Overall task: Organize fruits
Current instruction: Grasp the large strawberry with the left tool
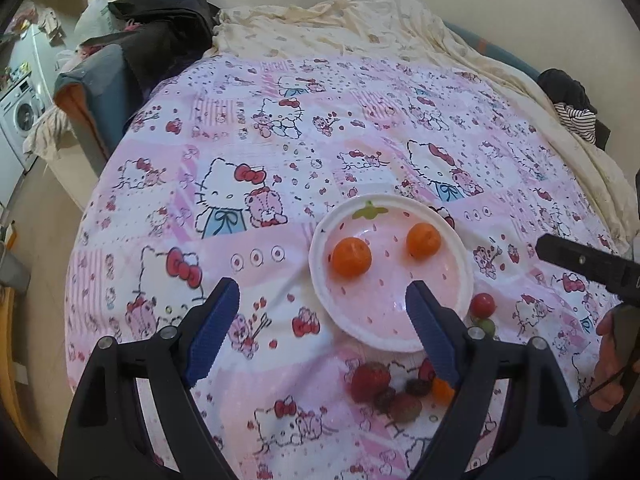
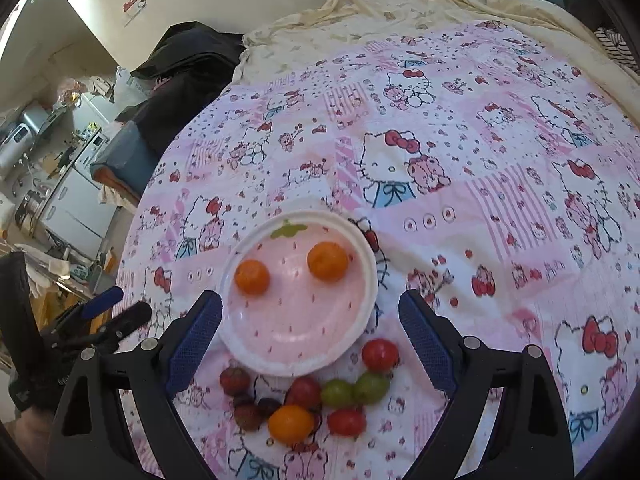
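Observation:
A pink strawberry-pattern plate with a white rim [image 1: 320, 280] [image 2: 232, 344] lies on the bed and holds two small oranges [image 1: 351, 257] [image 1: 423, 240] [image 2: 251, 277] [image 2: 327, 261]. A cluster of small fruits lies on the cover in front of it: a red tomato [image 2: 380, 354], two green ones [image 2: 354, 390], an orange one [image 2: 290, 424], dark ones [image 2: 234, 380], and strawberries [image 1: 370, 379]. My left gripper [image 1: 322, 308] is open and empty above the plate's near edge. My right gripper [image 2: 310, 320] is open and empty over the plate and cluster.
The Hello Kitty bedcover [image 1: 280, 140] spans the bed, with a cream sheet [image 1: 340, 28] behind. Dark clothes [image 1: 160, 28] lie at the far left corner. A washing machine [image 1: 20, 112] and kitchen clutter [image 2: 52, 168] stand left. The other gripper shows at each view's edge [image 1: 592, 268] [image 2: 100, 320].

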